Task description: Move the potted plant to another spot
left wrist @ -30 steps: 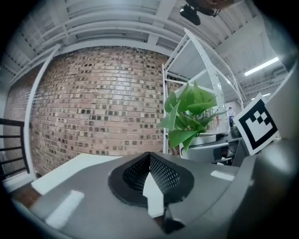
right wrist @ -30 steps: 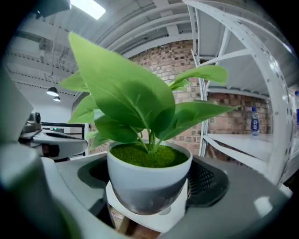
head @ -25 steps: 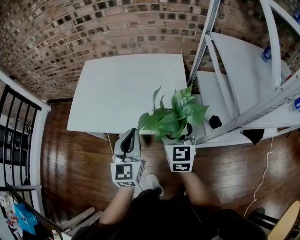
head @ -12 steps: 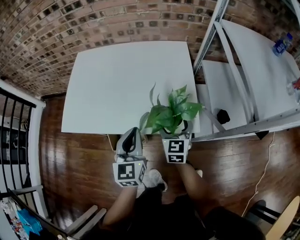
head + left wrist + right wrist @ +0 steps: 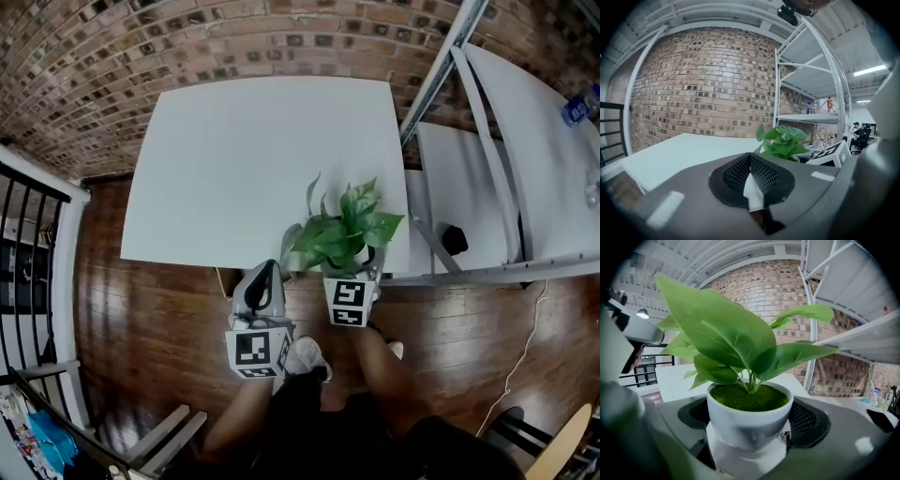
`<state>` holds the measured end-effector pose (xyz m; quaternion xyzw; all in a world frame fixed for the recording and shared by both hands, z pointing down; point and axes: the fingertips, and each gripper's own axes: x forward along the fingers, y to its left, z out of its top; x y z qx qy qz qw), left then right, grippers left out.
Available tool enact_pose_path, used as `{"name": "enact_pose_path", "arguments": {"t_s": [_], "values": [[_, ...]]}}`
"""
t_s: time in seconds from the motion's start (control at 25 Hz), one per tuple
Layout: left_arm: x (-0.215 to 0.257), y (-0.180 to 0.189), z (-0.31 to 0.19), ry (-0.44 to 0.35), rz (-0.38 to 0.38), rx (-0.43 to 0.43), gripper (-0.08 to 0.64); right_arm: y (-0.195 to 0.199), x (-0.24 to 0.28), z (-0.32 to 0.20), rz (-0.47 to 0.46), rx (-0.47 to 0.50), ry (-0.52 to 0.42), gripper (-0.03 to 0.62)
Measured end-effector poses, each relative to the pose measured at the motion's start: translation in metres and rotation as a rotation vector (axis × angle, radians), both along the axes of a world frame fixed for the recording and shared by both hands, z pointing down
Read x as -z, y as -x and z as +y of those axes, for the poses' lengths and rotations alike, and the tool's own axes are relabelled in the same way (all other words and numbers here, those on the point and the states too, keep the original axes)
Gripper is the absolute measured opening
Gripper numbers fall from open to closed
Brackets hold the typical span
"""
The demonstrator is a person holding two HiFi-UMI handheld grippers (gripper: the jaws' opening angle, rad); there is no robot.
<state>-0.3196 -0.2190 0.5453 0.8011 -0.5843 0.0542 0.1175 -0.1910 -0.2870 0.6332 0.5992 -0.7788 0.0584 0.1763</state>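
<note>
The potted plant (image 5: 342, 234) has broad green leaves, moss and a white pot (image 5: 750, 420). My right gripper (image 5: 354, 272) is shut on the pot, with a dark pad on each side of it (image 5: 754, 446). In the head view the plant hangs at the near right edge of the white table (image 5: 253, 159). Whether the pot touches the tabletop is hidden. My left gripper (image 5: 265, 270) is just left of the plant, off the table's near edge, and its jaws (image 5: 752, 187) are together with nothing held. The plant (image 5: 783, 143) shows to its right.
A white metal shelf rack (image 5: 450, 84) stands right of the table, with a black object (image 5: 454, 239) on a low shelf and a bottle (image 5: 581, 103) higher up. A brick wall (image 5: 187, 47) lies behind. A black railing (image 5: 28, 244) is at left. Below is wooden floor (image 5: 159, 319).
Both grippers have sunk, and the plant has come down with the right one toward the table's near edge. The grip on the pot is unchanged.
</note>
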Motion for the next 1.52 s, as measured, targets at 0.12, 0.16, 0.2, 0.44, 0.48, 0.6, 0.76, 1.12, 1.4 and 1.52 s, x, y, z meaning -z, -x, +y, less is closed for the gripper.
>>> {"name": "enact_pose_path", "arguments": {"t_s": [0.12, 0.16, 0.2, 0.44, 0.48, 0.6, 0.76, 1.12, 1.4, 1.52], "values": [[-0.002, 0.0, 0.0, 0.001, 0.003, 0.0, 0.017, 0.001, -0.002, -0.001, 0.009, 0.0, 0.008, 0.485], [-0.003, -0.001, 0.001, 0.001, 0.004, 0.0, 0.017, 0.0, -0.004, 0.001, 0.008, -0.002, 0.011, 0.485], [-0.003, -0.003, 0.002, 0.0, 0.004, -0.001, 0.017, -0.001, -0.005, 0.002, 0.008, -0.004, 0.014, 0.485], [0.0, -0.005, 0.006, 0.001, 0.01, 0.0, 0.017, -0.003, -0.009, 0.007, 0.004, 0.004, 0.026, 0.485], [0.001, -0.006, 0.007, 0.001, 0.012, 0.001, 0.017, -0.003, -0.01, 0.008, 0.0, 0.01, 0.03, 0.486], [0.002, -0.008, 0.012, 0.004, 0.014, 0.003, 0.017, -0.003, -0.013, 0.011, -0.022, 0.03, 0.052, 0.502], [0.002, -0.012, 0.018, 0.003, 0.006, -0.007, 0.017, -0.007, -0.015, 0.028, -0.044, 0.022, 0.088, 0.515], [0.024, -0.026, 0.044, -0.012, 0.01, -0.003, 0.017, -0.018, 0.051, 0.12, -0.093, 0.084, 0.101, 0.458], [0.07, -0.045, 0.063, -0.059, 0.01, -0.03, 0.017, -0.035, 0.129, 0.128, -0.091, 0.025, -0.045, 0.092], [0.095, -0.055, 0.07, -0.096, 0.03, -0.047, 0.017, -0.033, 0.166, 0.125, -0.107, 0.021, -0.107, 0.003]]}}
